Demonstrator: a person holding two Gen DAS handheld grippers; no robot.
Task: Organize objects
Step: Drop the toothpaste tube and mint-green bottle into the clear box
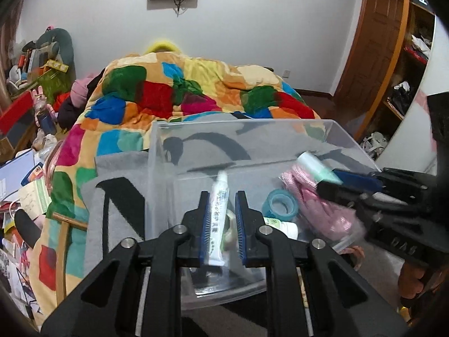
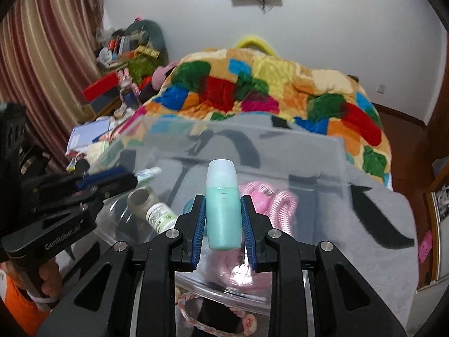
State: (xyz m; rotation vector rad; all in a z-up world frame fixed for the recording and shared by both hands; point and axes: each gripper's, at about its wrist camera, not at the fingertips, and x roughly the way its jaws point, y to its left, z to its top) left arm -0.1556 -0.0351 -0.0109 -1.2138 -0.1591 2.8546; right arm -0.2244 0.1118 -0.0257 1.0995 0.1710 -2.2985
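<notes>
A clear plastic bin (image 1: pixel 196 129) sits on a grey blanket on the bed. My left gripper (image 1: pixel 222 196) is shut on a white toothpaste tube (image 1: pixel 217 219) and holds it over the bin's near left part. My right gripper (image 2: pixel 223 199) is shut on a teal bottle (image 2: pixel 223 213) with a pale cap, over the bin; it shows at the right of the left wrist view (image 1: pixel 331 182). In the bin lie a pink rope bundle (image 1: pixel 314 205), a blue tape roll (image 1: pixel 280 205), a small white bottle (image 2: pixel 160 214) and a grey jar (image 2: pixel 141 196).
A patchwork quilt (image 1: pixel 182 90) covers the bed beyond the bin. Cluttered boxes and papers (image 1: pixel 25 168) crowd the left side. A wooden door and shelves (image 1: pixel 393 64) stand at the right. A braided loop (image 2: pixel 213 325) lies in front of the bin.
</notes>
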